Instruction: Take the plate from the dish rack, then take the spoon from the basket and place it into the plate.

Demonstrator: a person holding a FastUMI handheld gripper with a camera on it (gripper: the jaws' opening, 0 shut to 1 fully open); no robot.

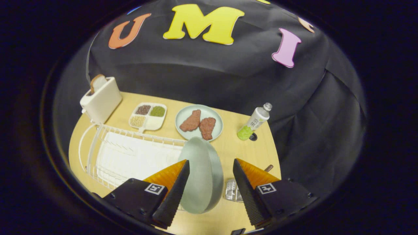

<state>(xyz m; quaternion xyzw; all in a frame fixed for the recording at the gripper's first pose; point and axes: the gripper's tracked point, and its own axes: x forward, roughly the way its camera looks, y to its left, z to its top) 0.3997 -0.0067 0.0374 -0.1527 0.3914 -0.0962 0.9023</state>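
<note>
Upright plate (200, 176) blocks gap between open gripper (209, 182) fingers

place: a pretend kitchen set up in a booth | wall: black cloth behind a small wooden table (228, 150) | kitchen things: toaster (101, 98) at 10 o'clock, white dish rack (130, 156) at 8 o'clock, tray of beans (148, 116), plate of meat (199, 123) at 12 o'clock, drink bottle (255, 122) at 2 o'clock
</note>
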